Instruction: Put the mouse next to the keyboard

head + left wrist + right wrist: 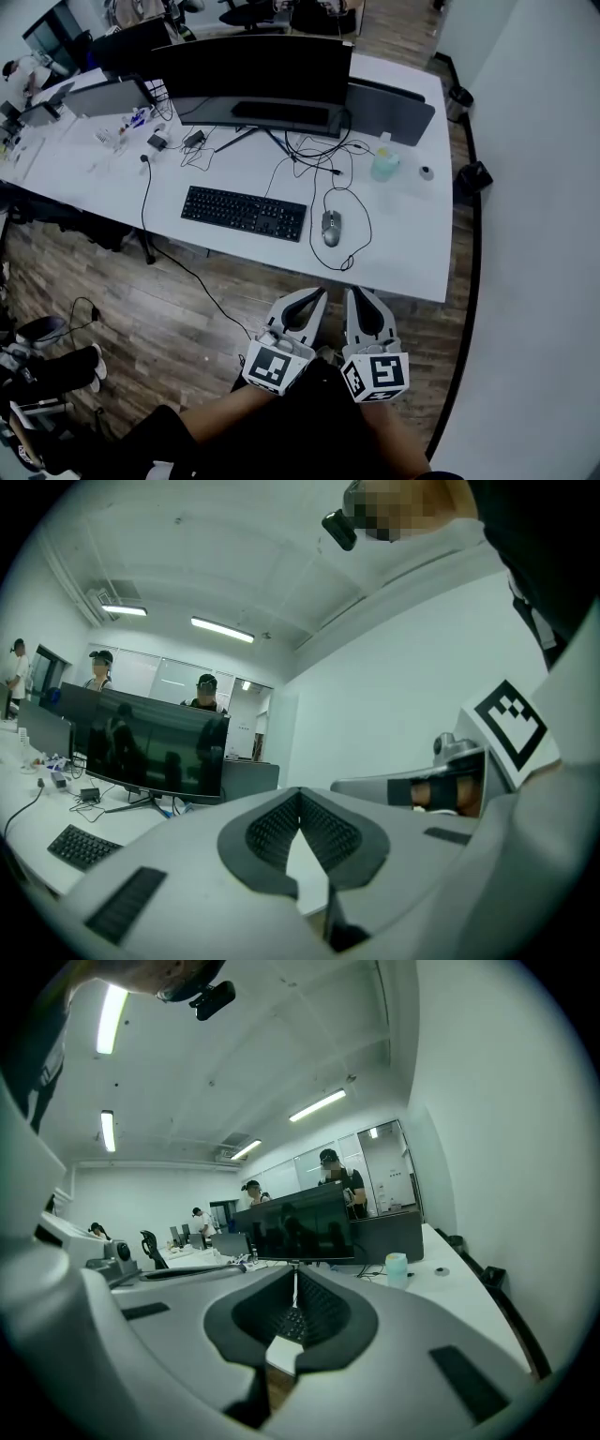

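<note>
The keyboard point(244, 213) lies on the tabletop point(403, 246). The left claw point(309, 302) is clenched and empty, off the near edge. The mouse point(331, 228) rests just right of the keyboard, not touching. The right claw point(360, 302) is clenched, empty, beside the left.

No readable text, labels or numbers anywhere.

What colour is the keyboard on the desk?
Black. The keyboard shows best in the head view, lying on the white desk.
</note>
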Available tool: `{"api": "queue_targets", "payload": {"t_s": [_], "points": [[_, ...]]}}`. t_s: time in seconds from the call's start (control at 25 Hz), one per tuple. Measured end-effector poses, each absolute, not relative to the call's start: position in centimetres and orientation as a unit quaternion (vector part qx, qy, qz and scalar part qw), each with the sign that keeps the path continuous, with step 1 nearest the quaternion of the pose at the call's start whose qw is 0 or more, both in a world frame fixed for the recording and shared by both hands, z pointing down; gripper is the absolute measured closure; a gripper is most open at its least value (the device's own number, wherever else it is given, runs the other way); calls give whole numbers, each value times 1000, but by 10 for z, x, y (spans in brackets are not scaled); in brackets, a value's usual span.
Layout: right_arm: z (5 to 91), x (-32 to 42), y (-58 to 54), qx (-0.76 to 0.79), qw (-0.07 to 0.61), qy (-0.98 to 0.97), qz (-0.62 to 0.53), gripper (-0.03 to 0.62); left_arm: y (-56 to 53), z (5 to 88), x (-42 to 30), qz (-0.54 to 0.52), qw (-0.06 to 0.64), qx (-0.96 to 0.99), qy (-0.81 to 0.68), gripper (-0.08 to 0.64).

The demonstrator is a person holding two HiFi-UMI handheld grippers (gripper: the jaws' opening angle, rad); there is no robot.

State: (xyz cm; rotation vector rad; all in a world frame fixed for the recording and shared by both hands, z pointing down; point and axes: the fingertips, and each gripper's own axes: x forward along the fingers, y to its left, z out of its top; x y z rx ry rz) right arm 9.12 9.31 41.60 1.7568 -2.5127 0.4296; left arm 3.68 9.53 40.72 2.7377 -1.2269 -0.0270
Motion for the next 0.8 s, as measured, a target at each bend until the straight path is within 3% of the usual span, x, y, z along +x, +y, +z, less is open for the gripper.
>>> {"api": "queue_targets", "payload": {"t_s": [0.32, 0.8], "points": [[411, 98, 139, 555, 40, -824, 107, 569, 138, 417, 50, 32, 83, 893, -441, 555], [409, 94, 156, 558, 54, -823, 90, 574, 157, 402, 57, 7, 56, 904, -425, 555]]}}
